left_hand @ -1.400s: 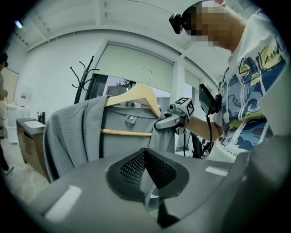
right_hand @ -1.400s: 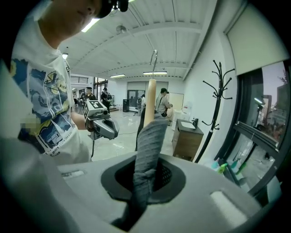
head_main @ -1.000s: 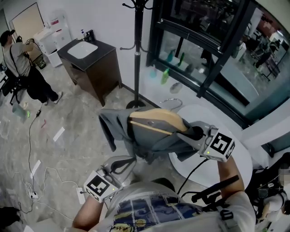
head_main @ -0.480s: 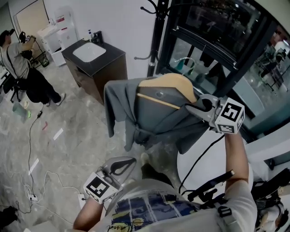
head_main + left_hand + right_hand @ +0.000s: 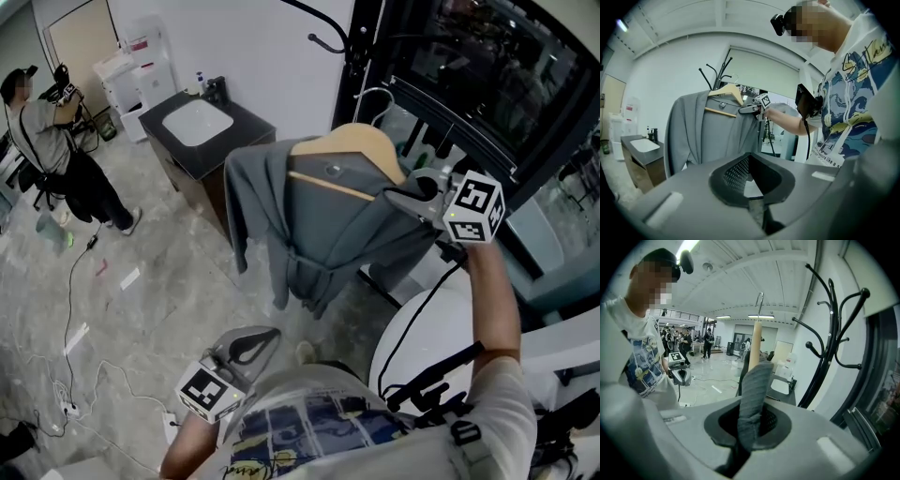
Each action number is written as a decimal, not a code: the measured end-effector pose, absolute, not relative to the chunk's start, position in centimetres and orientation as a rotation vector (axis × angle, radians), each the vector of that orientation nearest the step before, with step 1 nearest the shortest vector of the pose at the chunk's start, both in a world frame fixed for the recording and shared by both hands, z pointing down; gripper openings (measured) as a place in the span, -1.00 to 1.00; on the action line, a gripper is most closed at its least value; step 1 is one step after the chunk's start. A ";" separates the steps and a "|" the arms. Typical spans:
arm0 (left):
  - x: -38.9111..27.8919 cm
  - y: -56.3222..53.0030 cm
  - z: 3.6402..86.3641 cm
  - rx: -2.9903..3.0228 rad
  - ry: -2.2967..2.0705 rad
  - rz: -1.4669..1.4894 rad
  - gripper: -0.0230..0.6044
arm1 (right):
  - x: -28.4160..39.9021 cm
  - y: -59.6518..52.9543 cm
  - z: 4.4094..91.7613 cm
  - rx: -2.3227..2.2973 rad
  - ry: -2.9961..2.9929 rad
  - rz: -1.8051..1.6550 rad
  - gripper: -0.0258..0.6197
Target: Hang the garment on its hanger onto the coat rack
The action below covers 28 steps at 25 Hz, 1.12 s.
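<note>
A grey garment [image 5: 323, 220] hangs on a wooden hanger [image 5: 352, 148] with a metal hook [image 5: 372, 95]. My right gripper [image 5: 410, 197] is shut on the garment's shoulder at the hanger's end and holds it up close to the black coat rack [image 5: 351, 58]. In the right gripper view grey fabric [image 5: 752, 394] is pinched between the jaws, the hanger [image 5: 755, 345] rises behind it, and the coat rack [image 5: 829, 343] stands to the right. My left gripper [image 5: 246, 345] stays low by my body, shut and holding nothing. In the left gripper view the garment [image 5: 708, 136] hangs in front of the rack [image 5: 717, 75].
A dark cabinet with a white sink top [image 5: 200, 125] stands left of the rack. Another person [image 5: 52, 155] stands at far left. A white round table [image 5: 427, 342] is below my right arm. Cables [image 5: 70, 361] lie on the floor. A dark window frame [image 5: 487, 103] runs behind the rack.
My right gripper has lifted the garment and hanger up from near the table and carried them toward the coat rack. The left gripper has stayed low.
</note>
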<state>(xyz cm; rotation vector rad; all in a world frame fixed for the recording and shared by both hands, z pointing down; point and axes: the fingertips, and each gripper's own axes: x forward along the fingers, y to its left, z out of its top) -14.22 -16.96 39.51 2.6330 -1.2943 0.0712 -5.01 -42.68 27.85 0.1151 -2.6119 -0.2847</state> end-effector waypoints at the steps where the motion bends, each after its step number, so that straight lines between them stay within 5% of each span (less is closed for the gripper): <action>1: -14.2 -17.8 39.6 2.630 -1.298 0.071 -0.92 | -5.3 -43.9 27.8 0.111 -2.610 -0.283 -0.89; 28: -14.0 -29.0 40.6 2.585 -1.361 0.113 -0.92 | -7.5 -63.1 35.6 0.142 -2.530 -0.146 -0.89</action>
